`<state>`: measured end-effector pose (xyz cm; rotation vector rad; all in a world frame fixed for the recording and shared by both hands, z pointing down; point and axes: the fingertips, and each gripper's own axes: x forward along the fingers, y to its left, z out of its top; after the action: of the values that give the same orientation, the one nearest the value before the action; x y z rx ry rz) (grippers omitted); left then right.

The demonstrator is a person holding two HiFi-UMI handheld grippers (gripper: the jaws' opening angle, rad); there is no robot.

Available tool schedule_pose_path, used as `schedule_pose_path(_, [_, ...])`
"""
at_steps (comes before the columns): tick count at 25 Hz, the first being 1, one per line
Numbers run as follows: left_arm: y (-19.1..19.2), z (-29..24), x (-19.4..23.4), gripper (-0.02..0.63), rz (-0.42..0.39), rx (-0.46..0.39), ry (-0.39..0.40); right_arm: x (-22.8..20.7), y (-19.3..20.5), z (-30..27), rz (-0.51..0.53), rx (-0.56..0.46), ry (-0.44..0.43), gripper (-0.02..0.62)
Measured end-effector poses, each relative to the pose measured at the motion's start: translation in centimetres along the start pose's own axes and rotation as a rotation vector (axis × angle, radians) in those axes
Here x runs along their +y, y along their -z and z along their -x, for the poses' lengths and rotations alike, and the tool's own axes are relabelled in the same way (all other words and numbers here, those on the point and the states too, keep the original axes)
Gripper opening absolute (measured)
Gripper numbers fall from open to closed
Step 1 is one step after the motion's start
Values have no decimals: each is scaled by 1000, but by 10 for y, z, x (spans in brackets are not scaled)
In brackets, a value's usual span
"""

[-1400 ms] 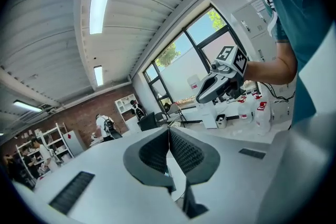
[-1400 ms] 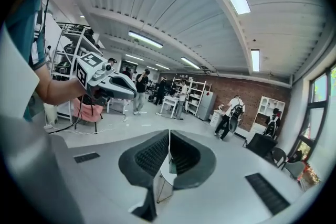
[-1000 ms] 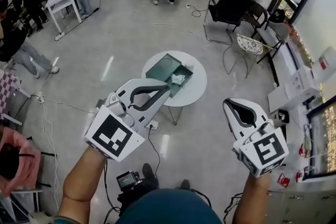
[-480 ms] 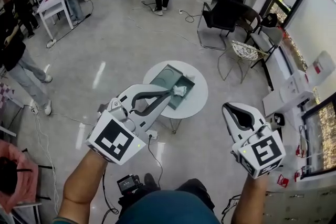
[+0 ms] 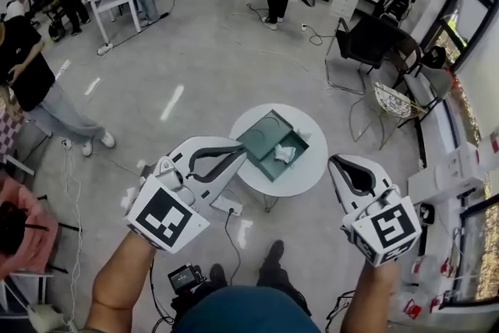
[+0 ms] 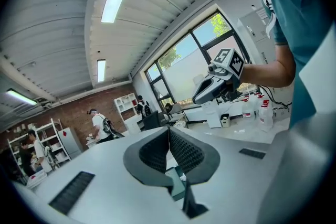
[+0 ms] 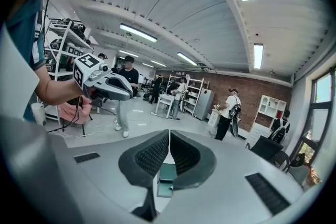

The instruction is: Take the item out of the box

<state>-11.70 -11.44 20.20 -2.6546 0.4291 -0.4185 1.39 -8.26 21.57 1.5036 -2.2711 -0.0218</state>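
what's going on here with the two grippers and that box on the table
A person stands over a small round table with a gripper in each hand. An open green box lies on the table with a crumpled white item inside. The left gripper and right gripper are both shut and empty, held in the air, neither touching the box. The item has not been taken out yet.

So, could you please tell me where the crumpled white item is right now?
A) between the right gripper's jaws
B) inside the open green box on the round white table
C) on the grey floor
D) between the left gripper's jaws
B: the crumpled white item lies inside the open green box on the round white table, and the left gripper and right gripper have jaws shut on nothing.
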Motion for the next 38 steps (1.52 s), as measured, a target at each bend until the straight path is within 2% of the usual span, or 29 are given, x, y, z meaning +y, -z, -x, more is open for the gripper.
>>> schedule_pose_path(3, [-3,-31,5,21,11,33,-41,-36,10,-14,2,10,-36,39])
schedule_pose_path(11, [-6,-131,14,21,33,100,-120,-134,42,-42,30,-48,-150,38])
schedule_pose_path(19, [-17,-191,8,21,40,161,-162,-191,66,-46,8,-65,-213,39])
schedule_pose_path(27, [-16,-225,33,21,41,146,-146,-219,81,-66,-6,-66,-225,39])
schedule_pose_path(31, [-3,-232,63,21,52,111,-113,-224,74,-88,-15,-44,-193,40])
schedule_pose_path(38, [34,-291,96,20,85,55,-3,-253,103,-126,-55,31,-114,40])
